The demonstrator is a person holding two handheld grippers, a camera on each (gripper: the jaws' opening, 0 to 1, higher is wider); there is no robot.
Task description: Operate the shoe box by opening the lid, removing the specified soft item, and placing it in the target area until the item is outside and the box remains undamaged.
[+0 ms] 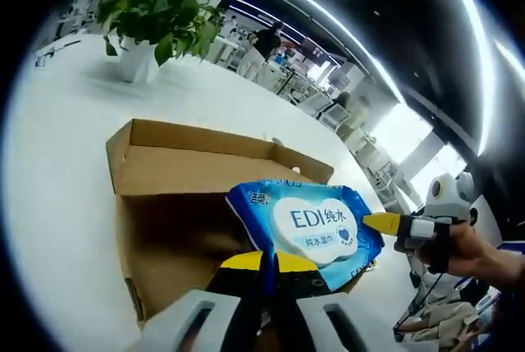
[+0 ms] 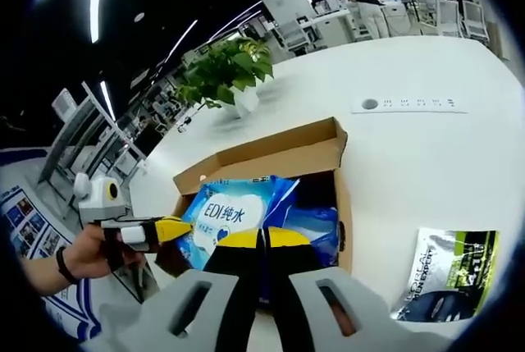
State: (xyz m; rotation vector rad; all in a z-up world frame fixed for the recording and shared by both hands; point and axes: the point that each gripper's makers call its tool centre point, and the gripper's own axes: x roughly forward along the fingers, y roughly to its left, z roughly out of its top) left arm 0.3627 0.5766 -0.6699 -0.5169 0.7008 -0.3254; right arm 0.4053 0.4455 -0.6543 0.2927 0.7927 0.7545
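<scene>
The blue wet-wipes pack [image 1: 310, 230] is held up over the open cardboard shoe box [image 1: 189, 196], one end in each gripper. In the left gripper view it hangs just in front of the box's far wall, its white label facing the camera, and the left gripper [image 1: 268, 263] has its yellow-tipped jaws closed together on the pack's near edge. At the pack's right end the right gripper [image 1: 385, 222] comes in from the side, a hand [image 1: 463, 252] behind it, its yellow tip touching the pack's corner.

From the right gripper view the same pack [image 2: 246, 221] sits over the box's interior, between the box's [image 2: 271, 155] raised back flap and the camera. The right gripper's [image 2: 264, 239] jaws are pressed together on the blue wrapper. The left gripper [image 2: 168, 228] reaches in from the left with a person's hand [image 2: 86, 258] on it, its tip at the label end of the pack. Whether the pack's underside is touching the box floor is hard to tell from here.

The box stands on a white table [image 2: 426, 155]. A dark green-and-black packet [image 2: 447, 274] lies flat on the table just beside the box. A potted plant [image 2: 230, 73] in a white pot stands further back, well apart from the box. A small grey socket strip [image 2: 410, 104] is set in the tabletop.
</scene>
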